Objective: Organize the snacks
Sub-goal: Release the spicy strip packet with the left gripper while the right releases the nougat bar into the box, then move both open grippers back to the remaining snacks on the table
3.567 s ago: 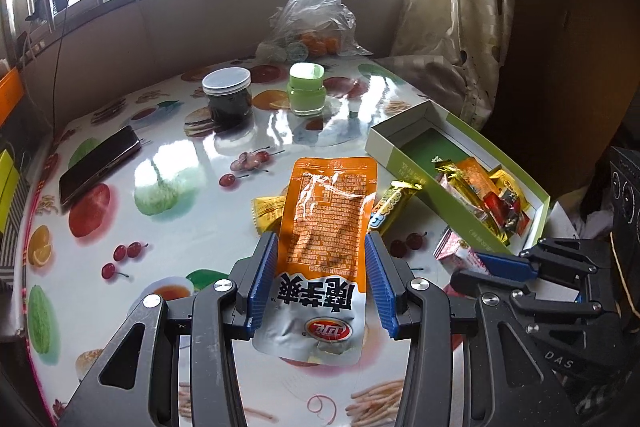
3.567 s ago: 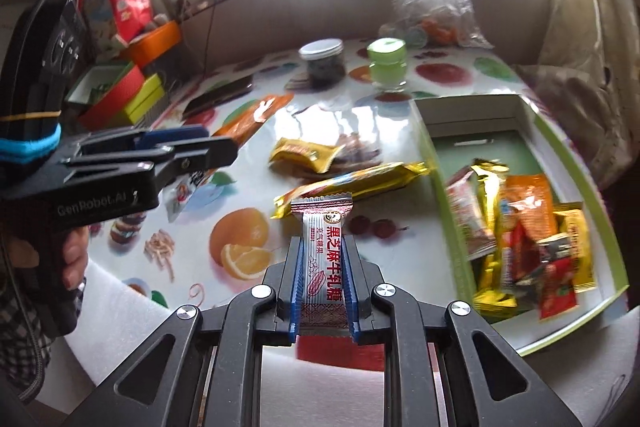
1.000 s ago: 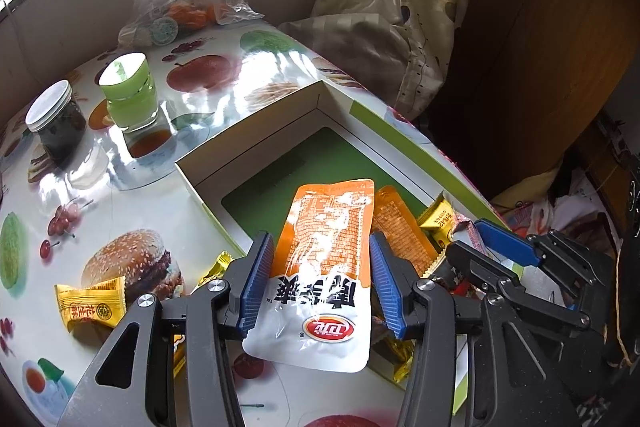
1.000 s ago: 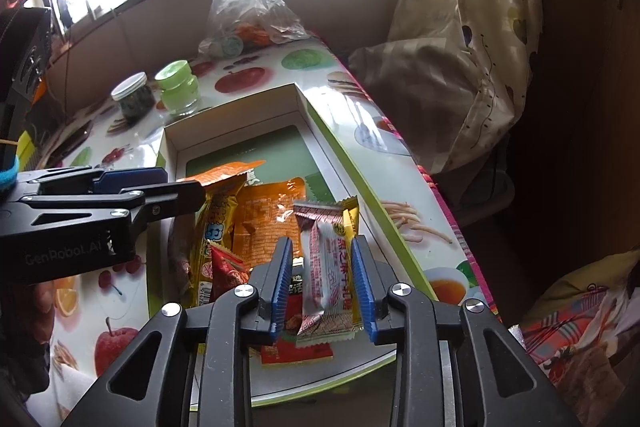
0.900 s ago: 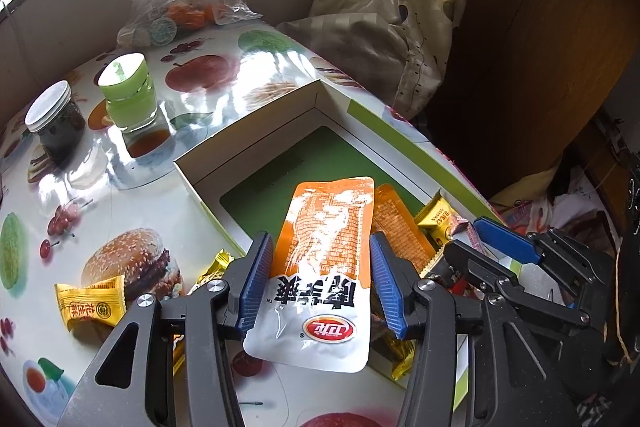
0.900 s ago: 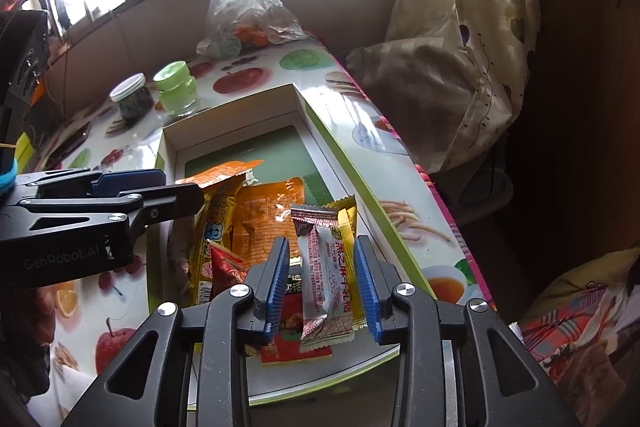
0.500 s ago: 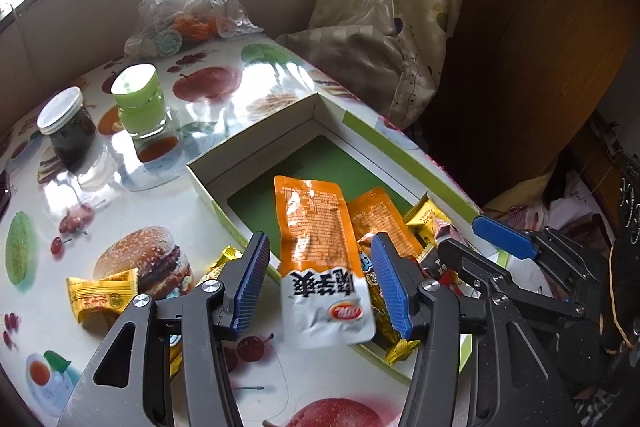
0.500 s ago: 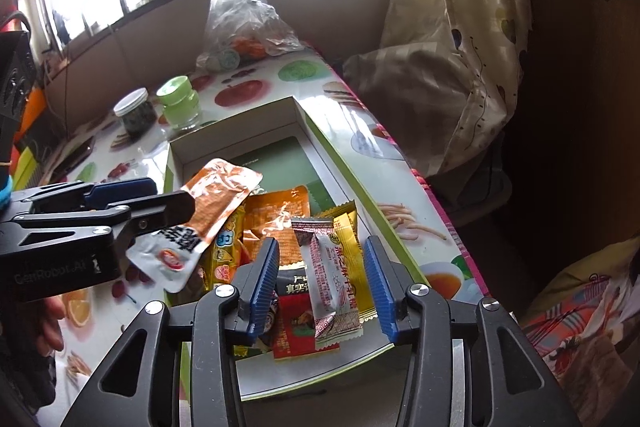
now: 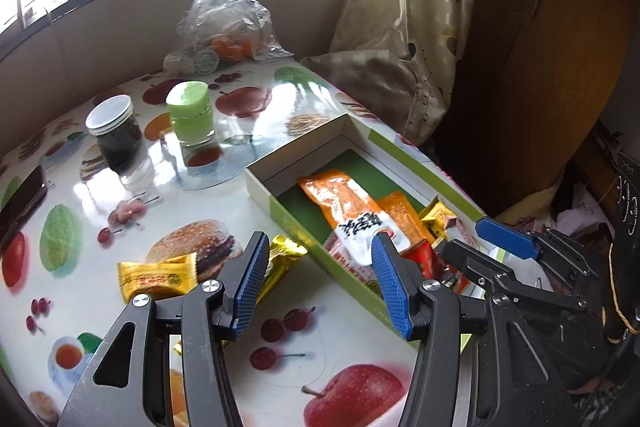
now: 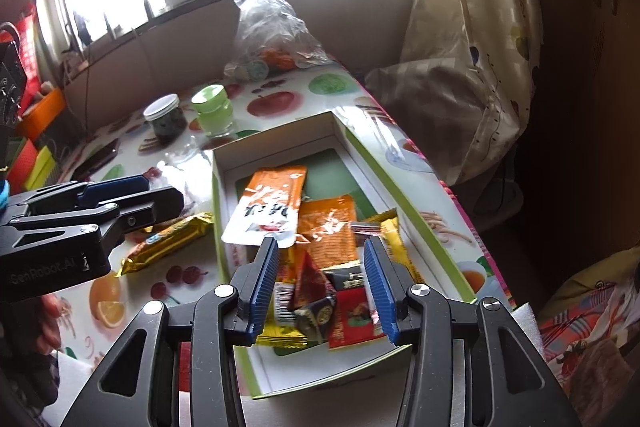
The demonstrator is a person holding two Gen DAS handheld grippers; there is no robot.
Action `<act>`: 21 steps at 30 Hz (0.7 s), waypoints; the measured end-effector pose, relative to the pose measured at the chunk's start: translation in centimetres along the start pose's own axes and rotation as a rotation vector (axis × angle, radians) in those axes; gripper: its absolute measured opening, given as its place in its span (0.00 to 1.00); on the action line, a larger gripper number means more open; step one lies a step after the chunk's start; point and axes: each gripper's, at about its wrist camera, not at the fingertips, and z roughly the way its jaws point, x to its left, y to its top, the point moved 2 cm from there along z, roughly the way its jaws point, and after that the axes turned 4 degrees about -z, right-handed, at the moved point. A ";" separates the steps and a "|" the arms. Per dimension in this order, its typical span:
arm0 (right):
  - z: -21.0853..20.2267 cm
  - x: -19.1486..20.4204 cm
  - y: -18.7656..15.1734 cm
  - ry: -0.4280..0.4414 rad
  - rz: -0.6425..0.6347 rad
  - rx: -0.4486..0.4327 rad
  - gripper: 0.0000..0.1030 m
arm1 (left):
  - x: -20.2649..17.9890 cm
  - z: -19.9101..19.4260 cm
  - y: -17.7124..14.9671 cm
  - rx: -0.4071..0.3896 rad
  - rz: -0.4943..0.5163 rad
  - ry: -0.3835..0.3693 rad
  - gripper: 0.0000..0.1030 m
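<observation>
A green-edged white box [image 9: 400,155] [image 10: 404,187] on the fruit-print table holds several snack packets. On top of them lies an orange-and-white pouch [image 9: 348,207] [image 10: 272,203]. My left gripper [image 9: 318,255] [image 10: 160,193] is open and empty, hovering above the box's near-left edge. Over the packets at the box's near end, my right gripper [image 10: 320,255] [image 9: 480,243] is open too, with nothing between its pads. A silver sesame bar [image 10: 362,227] lies in the box, mostly hidden behind the right finger. Outside the box lie a yellow packet [image 9: 156,277] and a long gold bar [image 10: 168,243] [image 9: 280,259].
A dark jar [image 9: 114,135] and a green jar [image 9: 192,115] stand beyond the box. Behind them sits a clear plastic bag [image 9: 224,23]. A black phone [image 9: 20,199] lies at the left. A curtain [image 9: 400,27] hangs past the table's right edge.
Both grippers opened and let go. The orange pouch dropped from the left gripper into the box, the sesame bar from the right. Both grippers rose and pulled back a little.
</observation>
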 end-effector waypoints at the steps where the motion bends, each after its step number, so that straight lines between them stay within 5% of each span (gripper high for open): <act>1: -0.1 0.3 0.0 0.006 -0.003 0.000 0.42 | 0.2 -0.1 -0.2 0.000 -0.003 0.004 0.53; 21: 1.2 7.2 -0.2 0.131 -0.083 0.037 0.42 | 7.7 -2.2 -2.7 -0.011 -0.153 0.105 0.53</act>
